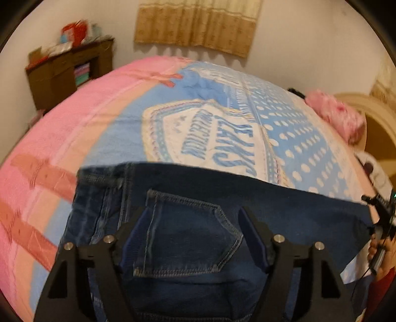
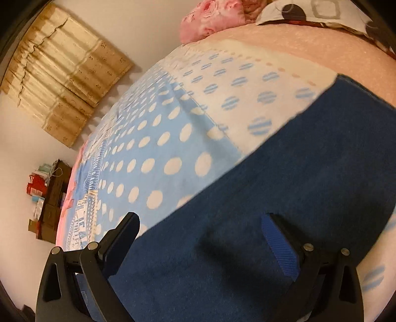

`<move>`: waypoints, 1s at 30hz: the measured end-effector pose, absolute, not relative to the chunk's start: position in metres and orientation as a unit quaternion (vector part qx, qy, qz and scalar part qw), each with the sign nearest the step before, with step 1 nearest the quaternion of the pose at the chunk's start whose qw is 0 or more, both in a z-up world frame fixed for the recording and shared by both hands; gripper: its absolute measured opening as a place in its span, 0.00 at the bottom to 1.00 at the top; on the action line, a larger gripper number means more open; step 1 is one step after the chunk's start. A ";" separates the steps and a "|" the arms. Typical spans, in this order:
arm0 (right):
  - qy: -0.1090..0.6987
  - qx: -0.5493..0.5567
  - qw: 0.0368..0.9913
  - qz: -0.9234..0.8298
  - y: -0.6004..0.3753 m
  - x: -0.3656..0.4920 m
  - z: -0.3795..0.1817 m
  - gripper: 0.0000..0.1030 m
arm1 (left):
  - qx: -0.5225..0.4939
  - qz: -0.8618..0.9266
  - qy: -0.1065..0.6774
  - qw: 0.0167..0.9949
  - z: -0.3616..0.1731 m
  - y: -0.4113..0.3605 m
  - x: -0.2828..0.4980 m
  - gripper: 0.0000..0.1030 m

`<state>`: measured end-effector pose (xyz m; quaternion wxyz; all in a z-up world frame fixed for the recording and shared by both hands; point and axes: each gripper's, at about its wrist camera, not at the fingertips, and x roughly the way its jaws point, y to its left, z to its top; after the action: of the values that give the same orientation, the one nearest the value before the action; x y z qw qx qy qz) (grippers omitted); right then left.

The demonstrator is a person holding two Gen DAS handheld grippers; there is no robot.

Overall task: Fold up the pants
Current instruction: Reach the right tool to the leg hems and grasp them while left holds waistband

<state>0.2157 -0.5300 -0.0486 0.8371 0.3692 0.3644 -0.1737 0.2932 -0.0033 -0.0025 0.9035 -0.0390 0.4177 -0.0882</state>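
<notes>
Item: dark blue jeans [image 1: 198,247] lying flat on the bed blanket [image 1: 86,128], along the near edge of the bed. Left wrist view shows the seat end: back pocket [image 1: 183,237] facing up, waistband seam toward the pink side of the blanket. Right wrist view shows only plain denim, i.e. the leg section, [image 2: 284,185] running off toward the pillow end [image 2: 210,14].

Tools:
- Left gripper [image 1: 193,223]: jaws wide, nothing held. Hangs directly over the back pocket, fingers straddling it. Contact w/ cloth cannot be confirmed.
- Right gripper [image 2: 200,235]: jaws wide, nothing held. Positioned over the leg; its left finger [image 2: 123,237] sits at the denim's far edge over the polka-dot blanket, the other finger over cloth.
- Right gripper also visible at the right edge of the left view, w/ the person's hand [image 1: 378,250] on it, by the denim's far right corner.

Key relation: garment's long axis runs left-to-right across both tools — waist end under the left, leg end under the right. Each tool is thus nearest its own end.

Judgement: appears already folded leg-on-leg (single pocket showing, one leg width). Next fold prob. lengthwise, leg end toward waist, so the right gripper would lead. Hem itself not in view.
</notes>
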 end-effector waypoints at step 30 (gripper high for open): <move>0.363 0.324 0.838 -0.248 -0.549 0.164 -0.060 0.97 | 0.273 -0.318 0.381 0.824 -0.051 -0.055 0.329 0.04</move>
<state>0.1637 -0.5490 -0.0597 0.8377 0.3244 0.3629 -0.2477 0.3287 -0.0550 -0.0512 0.8242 0.2734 0.3805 -0.3182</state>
